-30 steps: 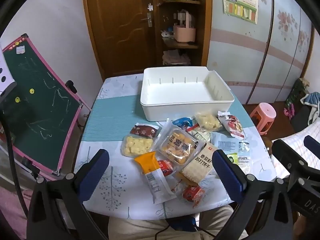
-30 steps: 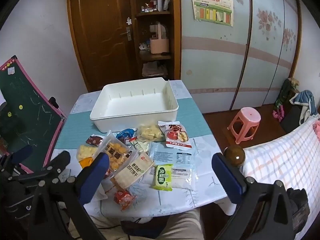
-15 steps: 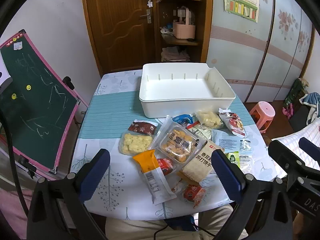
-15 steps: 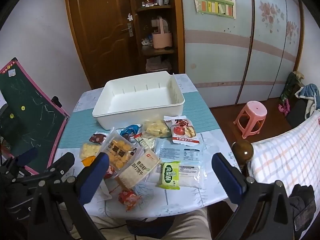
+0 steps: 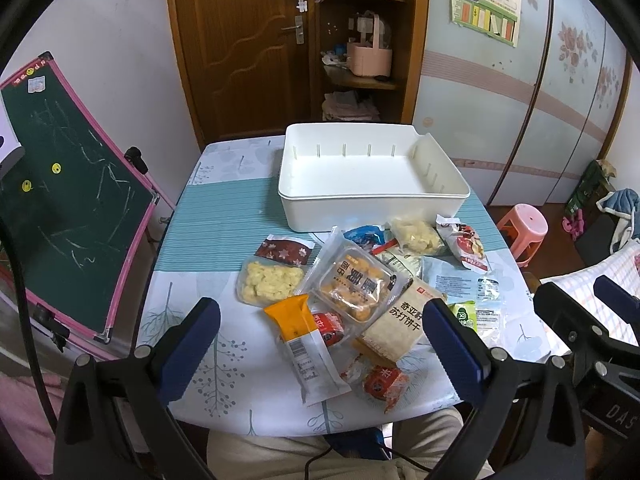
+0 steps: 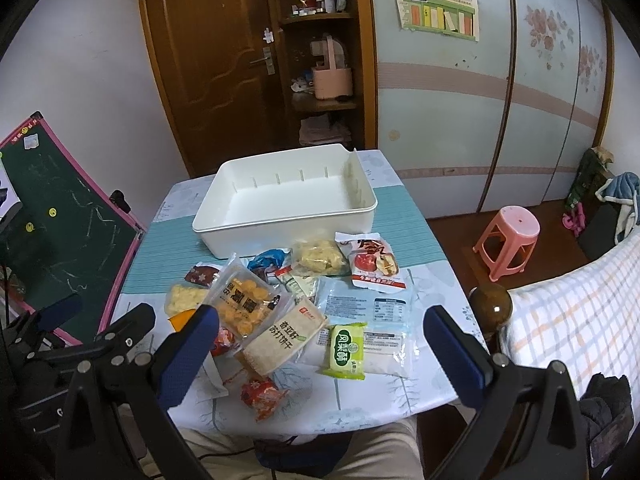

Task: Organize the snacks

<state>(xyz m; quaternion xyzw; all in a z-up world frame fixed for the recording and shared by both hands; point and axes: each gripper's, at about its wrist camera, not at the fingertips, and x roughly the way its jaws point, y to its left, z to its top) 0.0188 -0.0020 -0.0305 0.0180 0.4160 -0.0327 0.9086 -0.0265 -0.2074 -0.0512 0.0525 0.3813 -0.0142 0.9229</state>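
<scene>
A white plastic bin [image 5: 372, 196] [image 6: 288, 220] stands empty at the far side of the table. In front of it lies a heap of snack packets: a clear tray of golden cakes [image 5: 356, 284] [image 6: 244, 304], a cracker pack [image 5: 404, 324] [image 6: 284, 336], an orange-topped packet [image 5: 308, 348], a green packet [image 6: 346, 350], a red apple-print bag [image 5: 464, 246] [image 6: 374, 266]. My left gripper [image 5: 320, 354] hangs open above the near edge of the heap. My right gripper [image 6: 320, 354] is open too, above the near right part. Neither holds anything.
A green chalkboard with a pink frame [image 5: 60, 200] leans at the table's left. A pink stool [image 6: 508, 236] and a checked blanket [image 6: 568, 320] are on the right. A person's lap [image 5: 320, 456] is at the near table edge. A brown door and shelf stand behind.
Both grippers have moved slightly forward and closer to the table; the snacks and bin appear a little larger. Nothing was taken hold of.
</scene>
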